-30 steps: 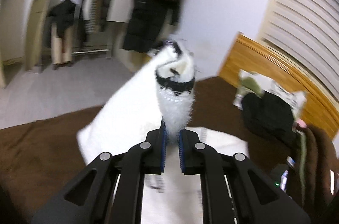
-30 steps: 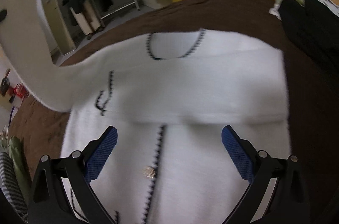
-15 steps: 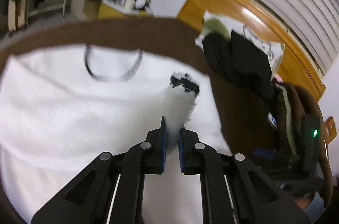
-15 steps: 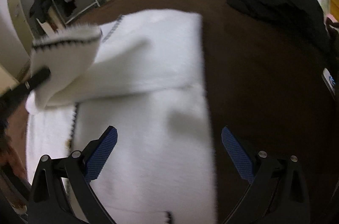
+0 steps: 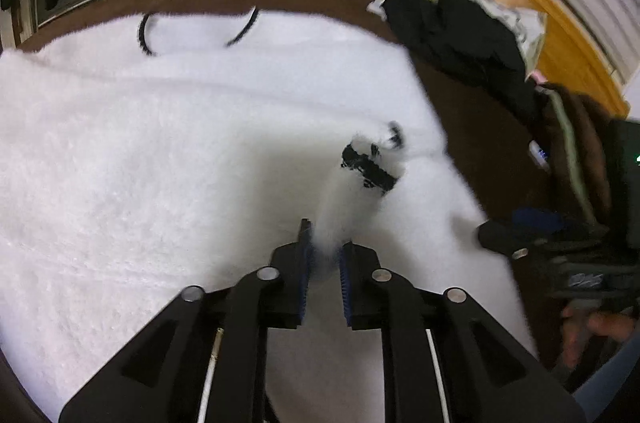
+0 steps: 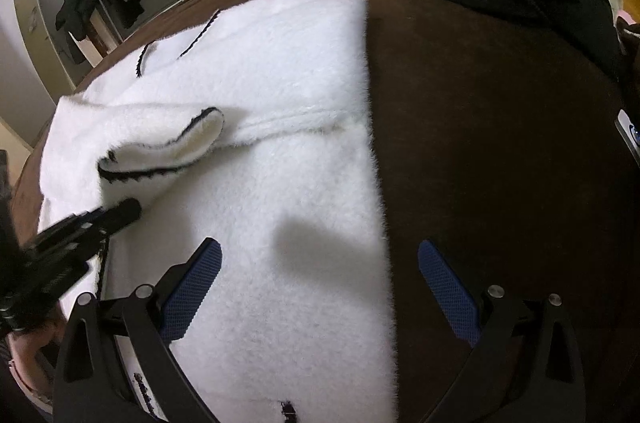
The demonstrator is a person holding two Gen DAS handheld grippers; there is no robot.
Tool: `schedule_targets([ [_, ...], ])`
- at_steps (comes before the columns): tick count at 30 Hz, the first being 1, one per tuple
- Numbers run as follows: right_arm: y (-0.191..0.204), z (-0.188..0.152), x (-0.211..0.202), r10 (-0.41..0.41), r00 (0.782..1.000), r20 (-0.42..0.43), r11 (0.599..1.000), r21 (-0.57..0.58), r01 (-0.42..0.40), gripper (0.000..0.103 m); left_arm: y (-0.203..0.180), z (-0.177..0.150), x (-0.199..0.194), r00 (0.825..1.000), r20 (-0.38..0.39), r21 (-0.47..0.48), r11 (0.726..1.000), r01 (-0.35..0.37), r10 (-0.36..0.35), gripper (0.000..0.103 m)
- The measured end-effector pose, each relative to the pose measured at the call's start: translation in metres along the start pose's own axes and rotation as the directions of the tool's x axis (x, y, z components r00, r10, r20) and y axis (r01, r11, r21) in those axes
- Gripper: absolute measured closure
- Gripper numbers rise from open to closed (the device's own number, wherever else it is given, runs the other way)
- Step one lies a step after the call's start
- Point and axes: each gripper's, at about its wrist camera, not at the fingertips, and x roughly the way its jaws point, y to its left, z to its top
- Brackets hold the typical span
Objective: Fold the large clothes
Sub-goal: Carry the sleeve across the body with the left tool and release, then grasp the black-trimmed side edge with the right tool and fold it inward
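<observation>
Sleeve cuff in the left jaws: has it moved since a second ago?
Yes. The sleeve cuff, raised before the far wall earlier, now lies low over the white sweater, nearer the bed. The left gripper jaws have just been opening around it.

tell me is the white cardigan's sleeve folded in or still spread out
Folded in. The sleeve lies across the white cardigan body, its black-trimmed cuff on the fabric; the left gripper jaws have just been opening around it.

The white garment [image 6: 280,183] runs off the frame's lower edge. The black clothing [image 5: 452,35] is motion-blurred. The left gripper [image 6: 120,213] covers the sleeve cuff's [image 6: 160,151] end.
</observation>
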Motion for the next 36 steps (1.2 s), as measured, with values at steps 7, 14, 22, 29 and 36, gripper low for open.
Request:
schedule_targets([
  [7, 0.007, 0.01, -0.017, 0.018, 1.0, 0.023, 1.0, 0.016, -0.018, 0.006, 0.0, 0.022, -0.052, 0.997, 0.074, 0.034, 0.999, -0.016, 0.014, 0.052],
  [14, 0.033, 0.02, -0.008, 0.127, 0.991, 0.036, 0.992, 0.017, -0.128, 0.006, 0.05, 0.035, -0.046, 0.967, 0.009, 0.062, 0.965, -0.256, 0.256, 0.045],
  [22, 0.059, 0.03, 0.032, 0.227, 0.973, 0.033, 0.973, 0.028, -0.228, 0.018, 0.113, 0.02, -0.029, 0.942, -0.027, -0.023, 0.942, -0.336, 0.335, 0.045],
  [29, 0.078, 0.032, 0.054, 0.247, 0.969, 0.016, 0.969, 0.002, -0.247, 0.055, 0.119, 0.01, -0.025, 0.949, -0.013, -0.053, 0.947, -0.317, 0.316, 0.039],
  [36, 0.091, 0.027, 0.061, 0.191, 0.982, 0.002, 0.98, -0.064, -0.19, 0.065, 0.112, 0.003, -0.019, 0.941, -0.005, -0.029, 0.941, -0.337, 0.337, 0.03],
])
